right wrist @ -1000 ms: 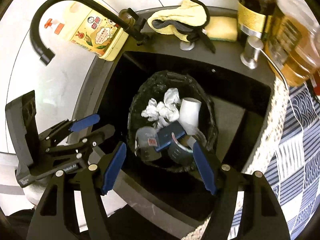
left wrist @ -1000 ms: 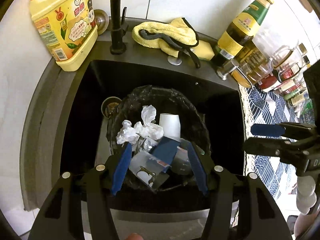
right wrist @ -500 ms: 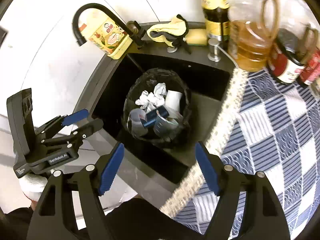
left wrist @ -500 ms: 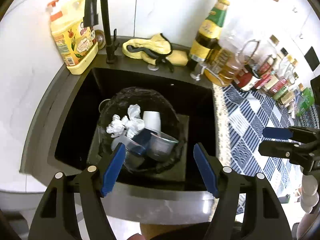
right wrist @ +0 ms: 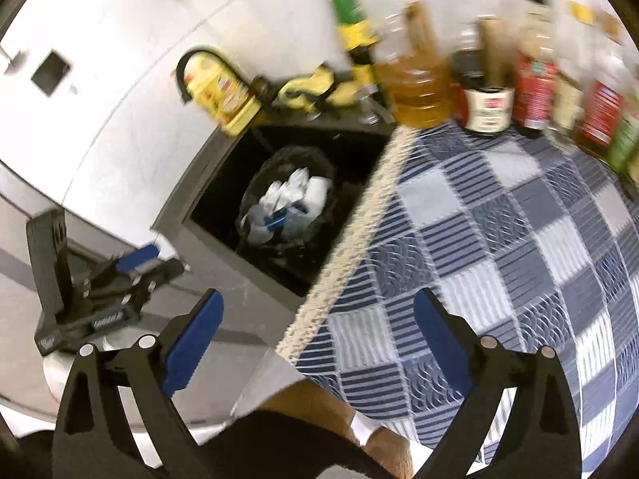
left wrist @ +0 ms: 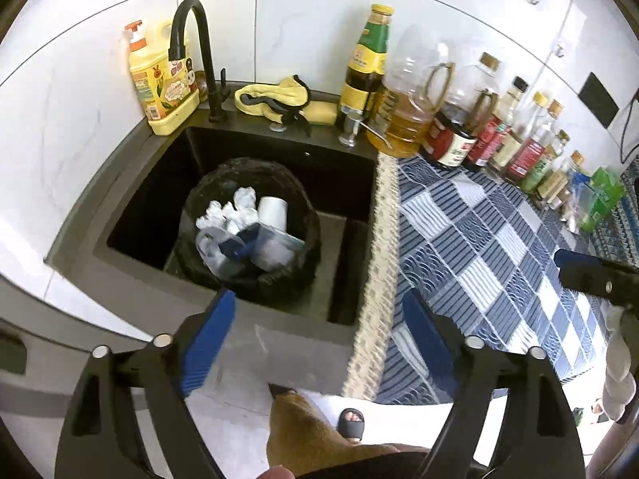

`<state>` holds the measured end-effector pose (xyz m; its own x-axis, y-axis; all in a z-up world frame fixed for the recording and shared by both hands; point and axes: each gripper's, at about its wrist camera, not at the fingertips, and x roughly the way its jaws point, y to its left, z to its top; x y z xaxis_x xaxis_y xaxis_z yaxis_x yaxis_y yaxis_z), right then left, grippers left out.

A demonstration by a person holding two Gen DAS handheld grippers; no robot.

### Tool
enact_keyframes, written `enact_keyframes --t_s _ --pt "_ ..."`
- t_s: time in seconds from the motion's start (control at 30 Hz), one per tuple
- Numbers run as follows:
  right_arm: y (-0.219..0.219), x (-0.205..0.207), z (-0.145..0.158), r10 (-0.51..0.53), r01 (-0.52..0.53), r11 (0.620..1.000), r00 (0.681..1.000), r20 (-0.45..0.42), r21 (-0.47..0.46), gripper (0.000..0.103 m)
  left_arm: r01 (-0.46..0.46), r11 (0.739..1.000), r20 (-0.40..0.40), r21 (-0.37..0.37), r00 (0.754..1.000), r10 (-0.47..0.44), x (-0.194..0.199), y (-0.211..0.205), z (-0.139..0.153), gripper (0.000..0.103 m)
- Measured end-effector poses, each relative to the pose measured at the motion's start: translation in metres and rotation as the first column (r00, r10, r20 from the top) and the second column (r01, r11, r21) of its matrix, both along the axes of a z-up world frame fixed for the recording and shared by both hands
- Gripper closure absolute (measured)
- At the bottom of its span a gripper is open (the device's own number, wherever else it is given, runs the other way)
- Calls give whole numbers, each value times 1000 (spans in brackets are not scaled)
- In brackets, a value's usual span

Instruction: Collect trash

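Blue-and-white checked cloth [left wrist: 479, 247] covers the kitchen counter beside a dark sink [left wrist: 131, 183], with no loose trash visible on the part of it that shows. Standing inside the sink, a bin lined with a black bag [left wrist: 279, 279] holds the collected trash [left wrist: 247, 227]: crumpled white paper, an upright white paper cup, clear plastic containers and a dark blue packet, piled to about rim level. A row of oil and sauce bottles [left wrist: 459, 119] lines the tiled wall behind the cloth, while a yellow detergent jug [left wrist: 163, 84], a black faucet [left wrist: 199, 52] and a yellow cloth [left wrist: 275, 97] sit along the sink's back ledge.

Both hand-held tools hang back from the counter with nothing in them. Seen from its own camera, the left gripper [left wrist: 315, 343] has its blue-padded jaws spread wide, and the right gripper [right wrist: 319, 339] is likewise spread and empty in a motion-blurred view.

Judging by the full bin and the bare cloth, the collecting looks largely done; whether litter remains outside the frame cannot be told. Closing or removing the bag may be what is left.
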<state>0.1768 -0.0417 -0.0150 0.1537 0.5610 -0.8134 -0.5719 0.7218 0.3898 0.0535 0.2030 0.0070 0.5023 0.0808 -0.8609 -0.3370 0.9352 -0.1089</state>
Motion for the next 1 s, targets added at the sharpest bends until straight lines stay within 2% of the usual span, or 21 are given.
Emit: enact_keyframes --t_s 0.07,0.17,0.4,0.6,0.7,1.0 --pt "-19 -5 3 -19 19 1000 1000 13 8 8 -1 1000 6 -2 1000 1 -8 -15 3 18" --pt "-48 -14 6 -49 49 999 999 14 15 8 12 1000 24 17 1000 -13 -20 -39 8 7" --pt "-93 -47 29 -56 53 997 997 56 55 8 -1 1000 37 31 999 -1 -47 -75 19 7" --pt "-120 -64 36 -80 77 996 993 91 37 8 2 998 44 59 999 -5 -64 -103 28 7" --pt "-134 -69 39 -100 98 995 987 123 22 8 -10 998 56 62 998 7 -70 -109 32 7" --pt "-153 -71 40 -112 108 993 984 137 37 8 -20 998 73 64 997 16 -75 -120 41 7"
